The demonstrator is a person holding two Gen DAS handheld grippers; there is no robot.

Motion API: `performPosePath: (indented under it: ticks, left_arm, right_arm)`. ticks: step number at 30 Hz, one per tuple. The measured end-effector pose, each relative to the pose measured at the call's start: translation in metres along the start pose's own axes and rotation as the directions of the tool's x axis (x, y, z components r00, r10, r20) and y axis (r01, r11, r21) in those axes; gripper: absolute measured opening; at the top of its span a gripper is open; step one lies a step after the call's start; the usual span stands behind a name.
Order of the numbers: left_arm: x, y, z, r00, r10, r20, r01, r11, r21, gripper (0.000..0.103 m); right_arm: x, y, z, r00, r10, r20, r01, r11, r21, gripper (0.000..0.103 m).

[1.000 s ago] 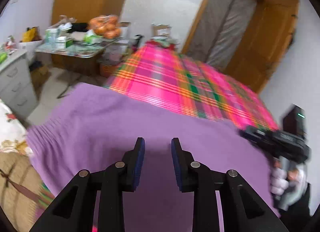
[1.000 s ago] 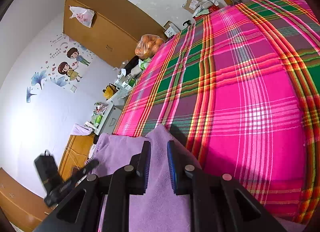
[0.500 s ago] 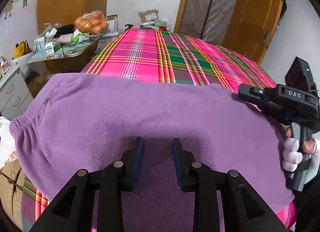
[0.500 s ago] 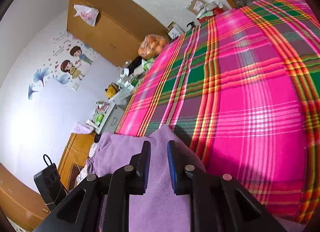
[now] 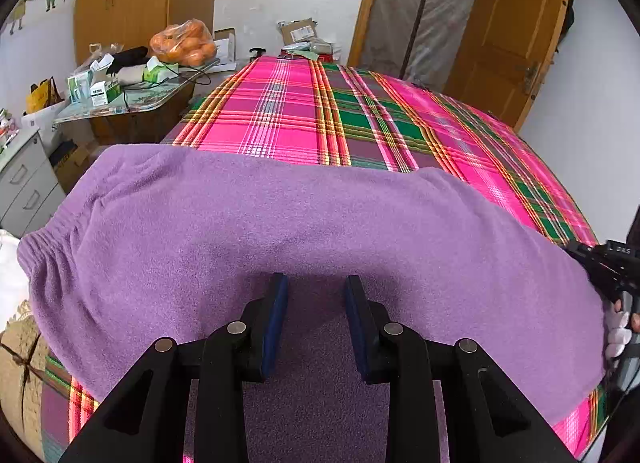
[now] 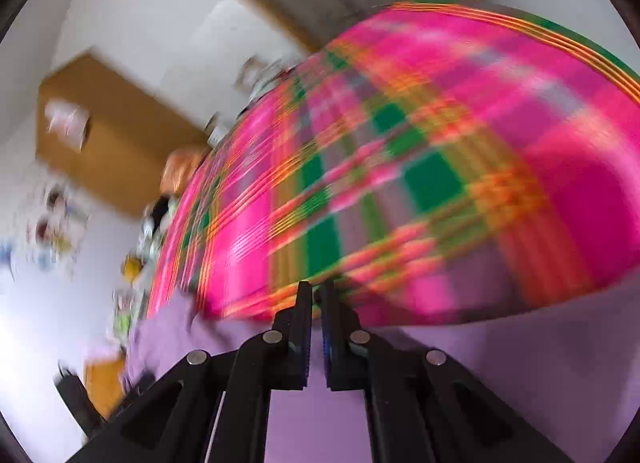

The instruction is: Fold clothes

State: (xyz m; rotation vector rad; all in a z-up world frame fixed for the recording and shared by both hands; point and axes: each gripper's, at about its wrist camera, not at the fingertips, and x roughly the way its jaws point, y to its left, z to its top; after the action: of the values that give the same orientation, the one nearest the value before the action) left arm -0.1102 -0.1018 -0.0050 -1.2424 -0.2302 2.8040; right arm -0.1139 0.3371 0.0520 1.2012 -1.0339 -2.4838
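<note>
A: Across the near edge of the bed (image 5: 360, 119), where does the garment lie?

B: The purple garment (image 5: 280, 231) lies flat with its long axis parallel to that edge. Its elastic waistband (image 5: 44, 247) points to the bed's left side; the opposite end reaches the right side.

A: Position of each hand-held gripper?

B: The left hand-held gripper (image 5: 314, 295) hovers above the garment's middle, jaws partly open, nothing between them. The right hand-held gripper (image 6: 317, 299) is nearer the right end. Its jaws have just closed to a narrow slit; the blurred view does not show whether cloth is pinched.

A: Probable fold direction?

B: Along the long axis, right end toward the waistband.
</note>
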Motion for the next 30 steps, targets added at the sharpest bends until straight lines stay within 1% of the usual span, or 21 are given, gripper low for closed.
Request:
performPosePath:
  ticks: [2, 4, 6, 8, 9, 10, 12, 13, 16, 18, 20, 21, 22, 23, 24, 26, 28, 29, 30]
  left_arm:
    - [0.0, -0.002, 0.0, 1.0, 0.011, -0.001, -0.011, 1.0, 0.009, 0.03]
    - [0.0, -0.002, -0.001, 1.0, 0.01, -0.001, -0.01, 1.0, 0.009, 0.03]
    - [-0.001, -0.002, -0.001, 1.0, 0.007, -0.001, -0.007, 1.0, 0.006, 0.03]
    - [-0.002, -0.001, -0.001, 1.0, 0.003, 0.0, -0.003, 1.0, 0.002, 0.03]
    - [-0.002, -0.001, -0.001, 1.0, -0.001, 0.0, 0.001, 1.0, -0.001, 0.03]
    - [-0.002, 0.0, -0.001, 1.0, -0.003, 0.0, 0.003, 1.0, -0.003, 0.03]
    - [-0.002, 0.0, -0.001, 1.0, -0.005, 0.001, 0.005, 1.0, -0.006, 0.03]
    - [-0.002, 0.0, -0.001, 1.0, -0.005, 0.001, 0.005, 1.0, -0.006, 0.03]
    - [-0.002, 0.0, -0.001, 1.0, -0.004, 0.001, 0.004, 1.0, -0.005, 0.03]
    - [-0.002, 0.0, -0.001, 1.0, -0.004, 0.001, 0.004, 1.0, -0.005, 0.03]
    - [-0.002, 0.0, -0.001, 1.0, -0.003, 0.001, 0.003, 1.0, -0.005, 0.03]
    - [-0.002, 0.0, -0.001, 1.0, -0.002, 0.001, 0.002, 1.0, -0.004, 0.03]
    - [-0.002, -0.001, -0.001, 1.0, -0.001, 0.001, 0.001, 1.0, -0.003, 0.03]
    - [-0.002, -0.001, -0.001, 1.0, -0.001, 0.001, 0.001, 1.0, -0.003, 0.03]
    - [-0.002, -0.001, -0.001, 1.0, 0.0, 0.001, 0.0, 1.0, -0.002, 0.03]
    - [-0.002, -0.001, -0.001, 1.0, 0.002, 0.0, -0.002, 1.0, 0.0, 0.03]
    - [-0.001, -0.001, 0.0, 1.0, 0.002, 0.0, -0.002, 1.0, 0.0, 0.03]
    - [-0.001, -0.001, 0.0, 1.0, 0.001, 0.0, -0.001, 1.0, -0.001, 0.03]
    - [-0.001, -0.001, 0.0, 1.0, -0.002, 0.0, 0.002, 1.0, -0.004, 0.03]
  right_arm:
    - [-0.015, -0.002, -0.005, 1.0, 0.005, 0.012, -0.005, 1.0, -0.018, 0.01]
    - [-0.024, 0.008, -0.018, 0.998, 0.064, -0.006, -0.065, 0.996, -0.067, 0.014]
    - [-0.027, 0.02, -0.032, 0.993, 0.111, -0.041, -0.115, 0.988, -0.106, 0.017]
    - [-0.026, 0.029, -0.047, 0.989, 0.114, -0.095, -0.126, 0.982, -0.141, 0.017]
    - [-0.026, 0.031, -0.053, 0.988, 0.101, -0.12, -0.119, 0.98, -0.16, 0.017]
    - [-0.028, 0.026, -0.055, 0.989, 0.08, -0.124, -0.1, 0.981, -0.166, 0.015]
    - [-0.038, 0.006, -0.051, 0.994, 0.041, -0.098, -0.055, 0.988, -0.142, 0.003]
    - [-0.046, -0.01, -0.047, 0.997, 0.029, -0.073, -0.037, 0.993, -0.108, 0.0]
    - [-0.078, -0.06, -0.027, 0.999, -0.002, 0.035, 0.002, 1.0, 0.024, 0.0]
    - [-0.098, -0.089, -0.017, 0.993, -0.046, 0.109, 0.033, 0.993, 0.117, 0.0]
    - [-0.112, -0.103, -0.012, 0.98, -0.108, 0.168, 0.077, 0.981, 0.18, 0.0]
    - [-0.116, -0.105, -0.01, 0.974, -0.13, 0.187, 0.093, 0.977, 0.19, 0.0]
    - [-0.116, -0.102, -0.011, 0.971, -0.135, 0.195, 0.101, 0.979, 0.175, 0.006]
    - [-0.115, -0.097, -0.011, 0.972, -0.131, 0.195, 0.101, 0.983, 0.156, 0.009]
    - [-0.108, -0.09, -0.012, 0.979, -0.104, 0.178, 0.082, 0.988, 0.131, 0.01]
    - [-0.09, -0.076, -0.013, 0.992, -0.038, 0.12, 0.028, 0.996, 0.084, 0.01]
    - [-0.073, -0.065, -0.01, 0.997, -0.011, 0.078, 0.007, 0.998, 0.057, 0.01]
    - [-0.066, -0.061, -0.008, 0.998, -0.005, 0.065, 0.002, 0.999, 0.051, 0.01]
    - [-0.064, -0.063, -0.005, 0.998, -0.008, 0.066, 0.004, 0.998, 0.062, 0.005]
